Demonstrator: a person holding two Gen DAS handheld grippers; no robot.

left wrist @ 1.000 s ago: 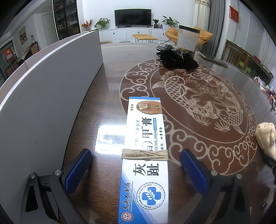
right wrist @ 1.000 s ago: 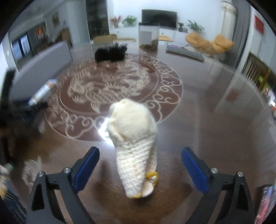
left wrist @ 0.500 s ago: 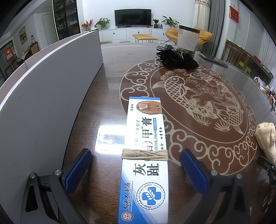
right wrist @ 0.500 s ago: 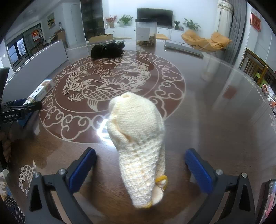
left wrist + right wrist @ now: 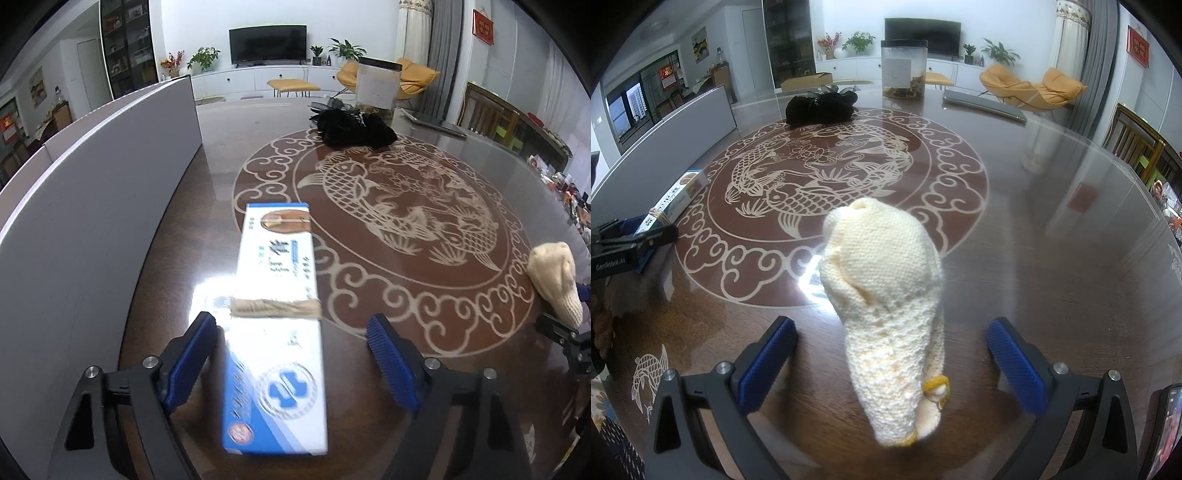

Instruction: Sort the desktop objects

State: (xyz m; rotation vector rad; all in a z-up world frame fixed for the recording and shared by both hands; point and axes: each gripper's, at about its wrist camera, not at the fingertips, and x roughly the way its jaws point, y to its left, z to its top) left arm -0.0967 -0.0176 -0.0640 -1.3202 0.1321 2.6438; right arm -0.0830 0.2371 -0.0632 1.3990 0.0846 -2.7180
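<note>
The left gripper (image 5: 291, 354) is sitting around a long white and blue box (image 5: 277, 325). Its jaws have just been closing in, but the blue pads are not squeezing the box yet. The left pad (image 5: 192, 354) is just beside the box edge, and there is a gap on the other side. The box is lying flat on the shiny brown table (image 5: 177, 236) with a string band (image 5: 275, 308) tied around its middle. The jaws are going on each side of the narrow part, likely so the box can be picked up by its long sides.

The right gripper (image 5: 892, 358) is standing wide apart around a cream knitted thing (image 5: 890, 314), maybe a sock. Nothing is pinching it. It is lying on the table between the jaws, so it looks ready to be grabbed too.

A tall grey board (image 5: 92, 177) is standing close on the left of the box, so there is not much room there. Farther off are a black bundle (image 5: 820, 107), a clear jar (image 5: 904, 68) and a flat grey thing (image 5: 982, 105). They are well apart and not blocking anything.
</note>
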